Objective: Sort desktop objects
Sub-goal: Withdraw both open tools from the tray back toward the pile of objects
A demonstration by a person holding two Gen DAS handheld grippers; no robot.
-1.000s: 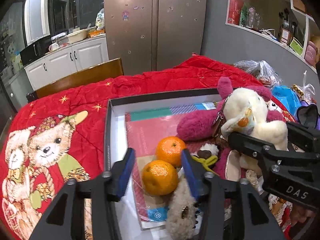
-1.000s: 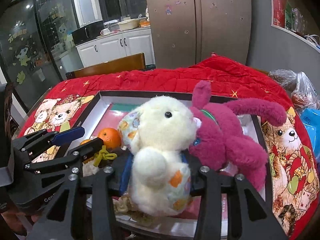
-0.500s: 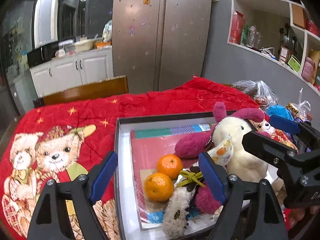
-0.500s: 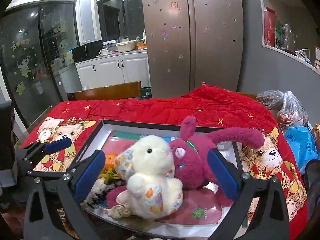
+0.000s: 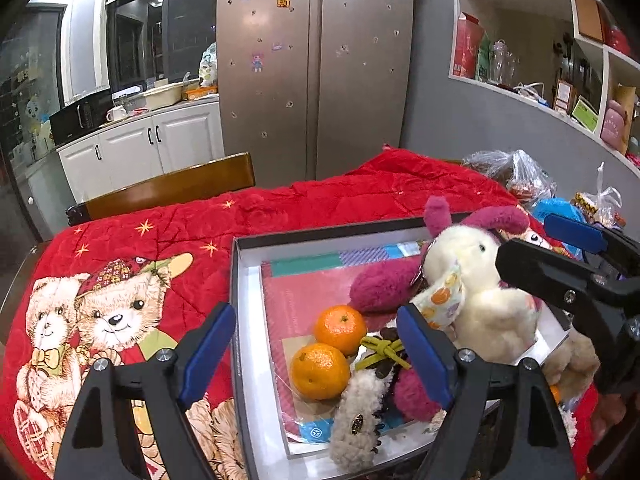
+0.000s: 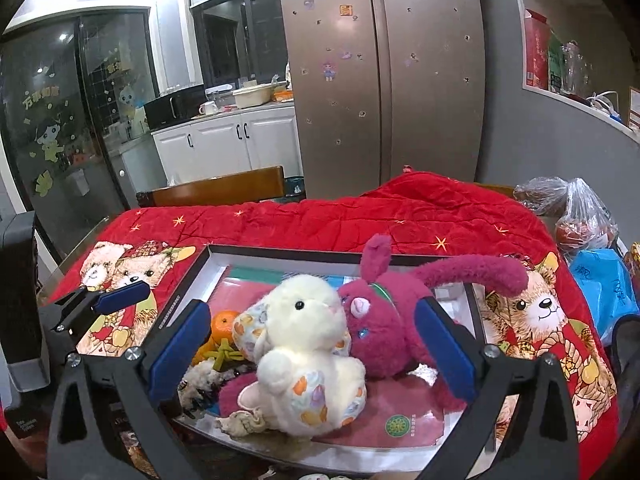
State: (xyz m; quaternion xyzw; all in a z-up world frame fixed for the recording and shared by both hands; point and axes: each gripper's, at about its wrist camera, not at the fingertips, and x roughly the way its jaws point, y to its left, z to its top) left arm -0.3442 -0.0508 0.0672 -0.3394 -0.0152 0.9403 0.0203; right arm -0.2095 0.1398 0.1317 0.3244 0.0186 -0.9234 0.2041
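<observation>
fluffy cream plush rabbit (image 6: 308,344) leans on fuzzy magenta plush (image 6: 384,320).

My left gripper (image 5: 320,354) hangs above the tray (image 5: 256,344), over two oranges (image 5: 320,370) at its left side. My right gripper (image 6: 312,348) hangs over two plush toys (image 6: 308,344) to their right. The tray rests on a blanket (image 5: 160,240) covering the worktop.

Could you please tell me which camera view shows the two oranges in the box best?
The left wrist view: both oranges lie unobstructed in the box. The right wrist view shows only part of them, hidden behind its own finger and the white plush rabbit.
</observation>
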